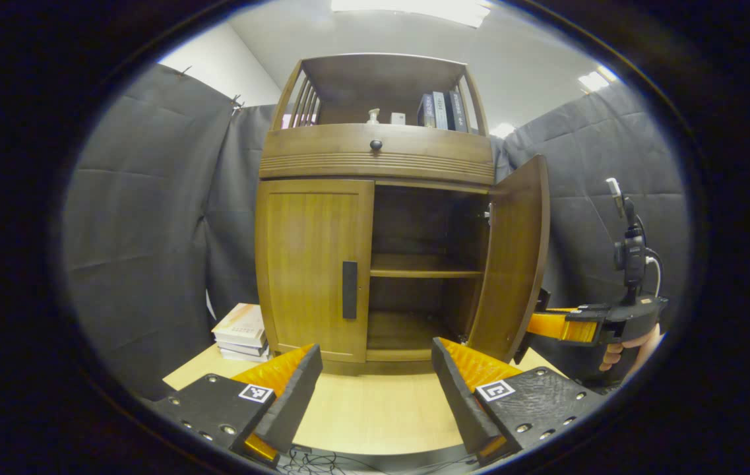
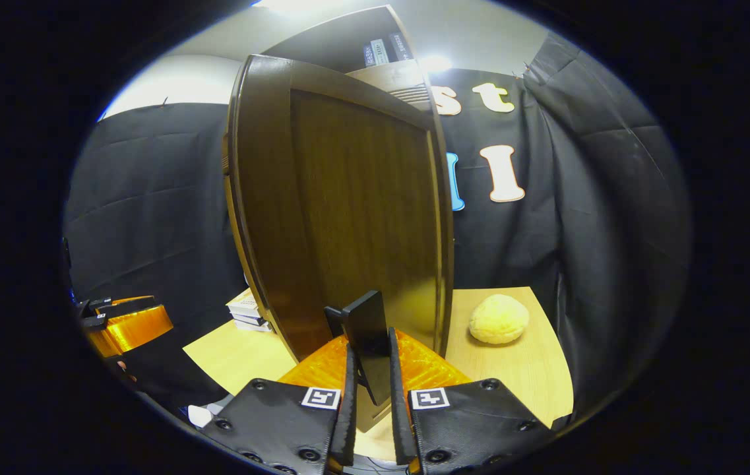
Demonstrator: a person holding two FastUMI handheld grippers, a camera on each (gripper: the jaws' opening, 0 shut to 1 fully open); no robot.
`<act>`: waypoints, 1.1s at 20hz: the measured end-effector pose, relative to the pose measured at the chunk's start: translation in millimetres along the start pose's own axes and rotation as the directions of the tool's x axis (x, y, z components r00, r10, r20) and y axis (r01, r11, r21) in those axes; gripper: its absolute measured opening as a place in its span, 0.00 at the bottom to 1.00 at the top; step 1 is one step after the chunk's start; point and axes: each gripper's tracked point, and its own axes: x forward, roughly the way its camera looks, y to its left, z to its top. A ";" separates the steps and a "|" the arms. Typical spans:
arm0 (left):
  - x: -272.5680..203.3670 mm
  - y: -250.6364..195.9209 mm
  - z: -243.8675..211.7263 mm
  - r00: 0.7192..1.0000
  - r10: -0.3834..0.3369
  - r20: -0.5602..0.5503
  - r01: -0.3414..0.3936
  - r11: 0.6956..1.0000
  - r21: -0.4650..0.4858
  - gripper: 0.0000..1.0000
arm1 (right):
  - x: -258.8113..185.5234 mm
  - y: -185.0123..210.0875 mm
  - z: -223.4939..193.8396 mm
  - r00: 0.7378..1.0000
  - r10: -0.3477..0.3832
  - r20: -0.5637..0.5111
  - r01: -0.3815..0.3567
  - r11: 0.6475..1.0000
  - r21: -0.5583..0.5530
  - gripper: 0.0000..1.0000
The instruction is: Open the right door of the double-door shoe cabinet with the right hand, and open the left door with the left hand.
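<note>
The shoe cabinet (image 1: 375,218) stands on the counter (image 1: 375,412), its right door (image 1: 513,257) swung wide and its left door (image 1: 314,264) closed flat, the dark handle (image 1: 349,289) untouched. The left gripper (image 1: 375,376) hangs apart from the cabinet front, jaws spread with nothing between them. The right gripper (image 2: 369,389) has its jaws pinching the right door's black handle (image 2: 368,336) — the door panel (image 2: 342,204) hides most of the cabinet there. A stack of books (image 1: 241,332) lies beside the cabinet's left side, partly cut off behind it; a round yellowish lump (image 2: 499,318) — hard to identify — sits on the counter.
</note>
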 end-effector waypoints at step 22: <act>4.3 -21.5 -13.0 0.999 0.013 -0.050 -0.014 1.000 -0.025 0.96 | -17.5 -80.9 9.4 0.991 -0.137 -0.009 0.137 0.989 0.048 0.24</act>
